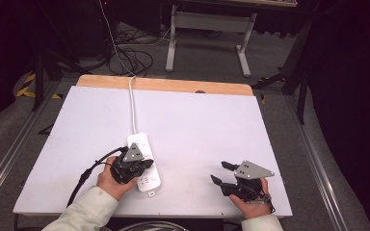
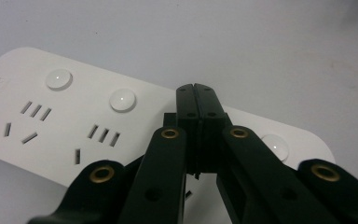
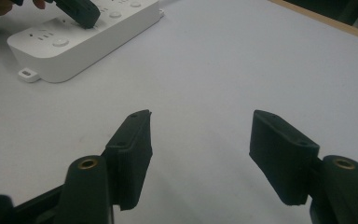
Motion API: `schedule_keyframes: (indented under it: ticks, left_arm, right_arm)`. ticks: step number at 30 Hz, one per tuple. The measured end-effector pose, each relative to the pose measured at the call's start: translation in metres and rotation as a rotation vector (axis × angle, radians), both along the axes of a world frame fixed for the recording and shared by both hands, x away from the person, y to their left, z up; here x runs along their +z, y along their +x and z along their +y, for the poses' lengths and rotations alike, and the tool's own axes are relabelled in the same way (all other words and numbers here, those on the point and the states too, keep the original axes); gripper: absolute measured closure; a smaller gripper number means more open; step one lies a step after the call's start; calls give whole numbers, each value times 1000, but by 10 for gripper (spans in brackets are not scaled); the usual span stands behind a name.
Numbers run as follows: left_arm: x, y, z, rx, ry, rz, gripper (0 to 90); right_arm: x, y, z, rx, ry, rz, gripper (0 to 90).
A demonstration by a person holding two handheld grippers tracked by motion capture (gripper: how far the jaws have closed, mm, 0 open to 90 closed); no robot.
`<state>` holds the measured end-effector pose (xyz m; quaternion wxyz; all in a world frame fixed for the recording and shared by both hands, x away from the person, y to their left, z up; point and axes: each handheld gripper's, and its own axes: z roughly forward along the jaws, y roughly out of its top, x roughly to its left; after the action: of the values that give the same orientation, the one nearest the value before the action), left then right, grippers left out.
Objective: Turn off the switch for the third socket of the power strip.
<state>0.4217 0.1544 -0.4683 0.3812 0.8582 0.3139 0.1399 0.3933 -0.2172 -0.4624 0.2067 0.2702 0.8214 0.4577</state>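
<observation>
The high view is showing the whole white desk [image 1: 197,125], with a white power strip [image 1: 144,163] lying left of centre and its cord [image 1: 133,103] running off toward twelve o'clock. The left gripper view is giving the close detail: the strip's slot sockets [image 2: 35,121] and round buttons [image 2: 122,100] are passing beneath the left tongs [image 2: 196,95], whose jaws are pressing together with nothing between them. One button [image 2: 275,145] is sitting at about four o'clock from the tips. Whether the tips are touching the strip cannot be told there. The right gripper view is showing the right tongs [image 3: 198,140] standing apart over bare desk, with the strip [image 3: 74,42] well away at about eleven o'clock and the left tongs' tip [image 3: 77,13] resting over its top face. In the high view the left hand [image 1: 108,183] is angling its tongs [image 1: 147,161] toward two o'clock onto the strip, while the right hand [image 1: 250,204] is holding its tongs [image 1: 220,172] pointing toward ten o'clock, well apart from the strip.
</observation>
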Motion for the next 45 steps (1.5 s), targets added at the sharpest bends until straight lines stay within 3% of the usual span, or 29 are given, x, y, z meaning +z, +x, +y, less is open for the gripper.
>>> schedule_keyframes:
  ticks: [23,30,36,39,41,45]
  left_arm:
    - [0,-3,-4,22,37,-24,900]
    - [1,-5,-9,26,75,-43,900]
    - [4,-3,-4,23,46,-28,900]
    - [7,-1,2,29,24,20,900]
    - [13,-3,3,20,-5,17,899]
    - [21,-6,4,10,-8,3,889]
  right_arm:
    - [-1,0,1,1,-5,6,394]
    - [-1,0,1,2,-5,7,394]
    - [-1,0,0,-2,-7,5,394]
    - [-1,1,0,-3,-5,4,394]
    - [-1,1,0,-2,-5,5,394]
    - [-1,1,1,-1,-10,11,394]
